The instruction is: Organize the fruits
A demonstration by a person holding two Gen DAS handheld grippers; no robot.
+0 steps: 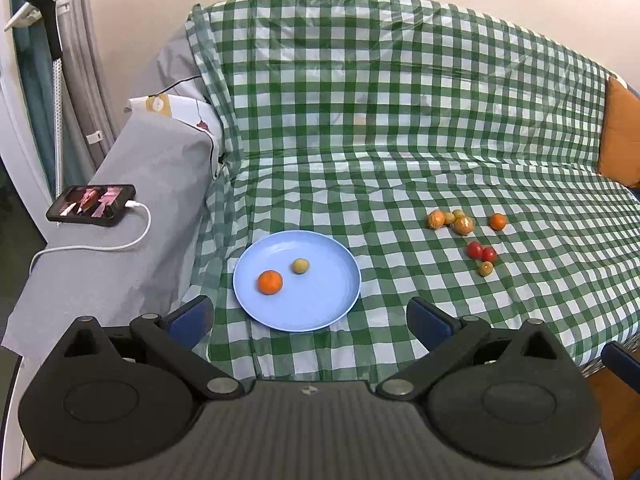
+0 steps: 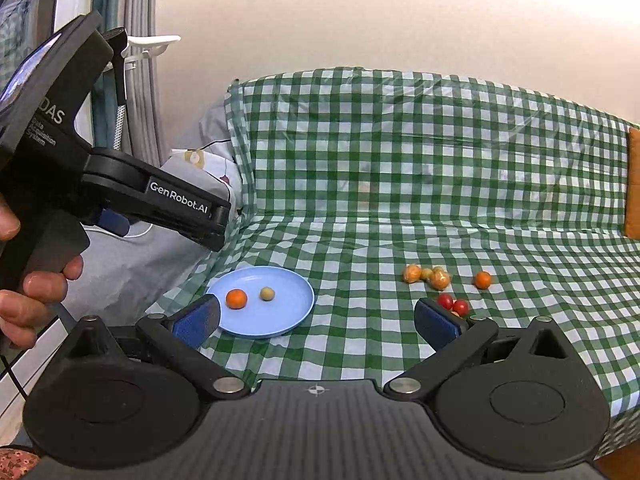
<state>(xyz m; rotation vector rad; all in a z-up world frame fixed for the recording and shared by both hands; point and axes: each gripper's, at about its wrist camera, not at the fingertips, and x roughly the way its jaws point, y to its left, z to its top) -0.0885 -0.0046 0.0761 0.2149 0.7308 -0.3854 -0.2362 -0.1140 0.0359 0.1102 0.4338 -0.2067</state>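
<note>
Both grippers, left gripper & right gripper, hover spread wide w/ nothing held, prob. between picks, since blue plate holds only a tangerine & a greenish fruit while loose fruits wait on the cloth, well apart to the right.

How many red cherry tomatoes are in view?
2. One red tomato and a second red tomato lie touching on the checked cloth, right of the blue plate, just below the orange-yellow fruit cluster. None look hidden.
</note>
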